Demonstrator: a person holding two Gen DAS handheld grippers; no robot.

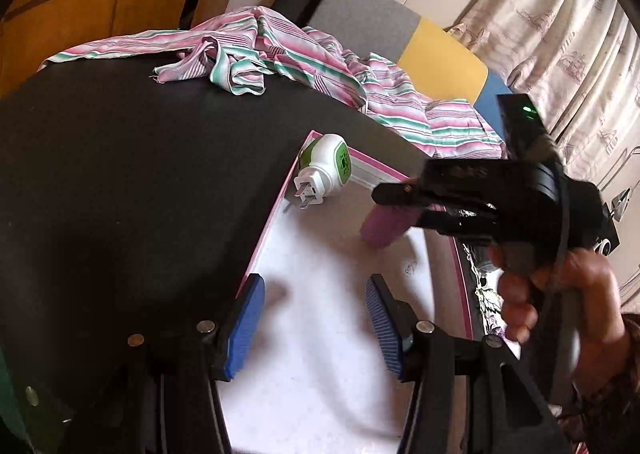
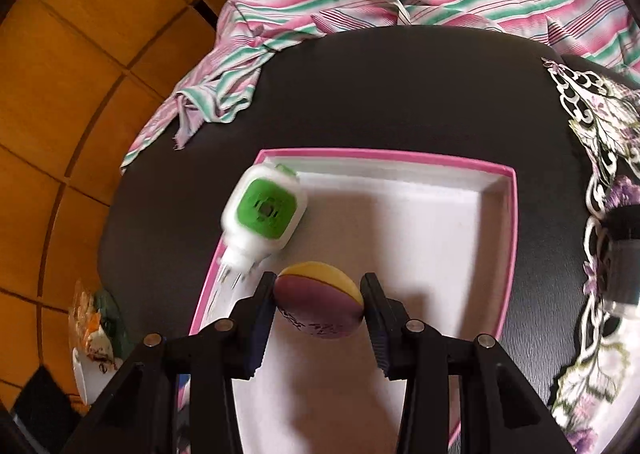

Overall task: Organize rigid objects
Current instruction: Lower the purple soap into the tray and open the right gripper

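Right gripper (image 2: 318, 308) holds my purple-and-yellow disc (image 2: 320, 302) between both pads, above the near part of the pink-rimmed white tray (image 2: 496, 174). Left gripper (image 1: 314, 328) hangs wide and empty over the tray's near left edge. Plug-in device (image 2: 262, 214) leans on the left rim. Risk: the rounded disc may roll on release or knock the device off the rim.

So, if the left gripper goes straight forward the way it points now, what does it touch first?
Probably the white floor of the pink-rimmed box, since the open left gripper tilts down over it. Further along that line sit the white-and-green plug-in device and the right gripper, but depth is unclear.
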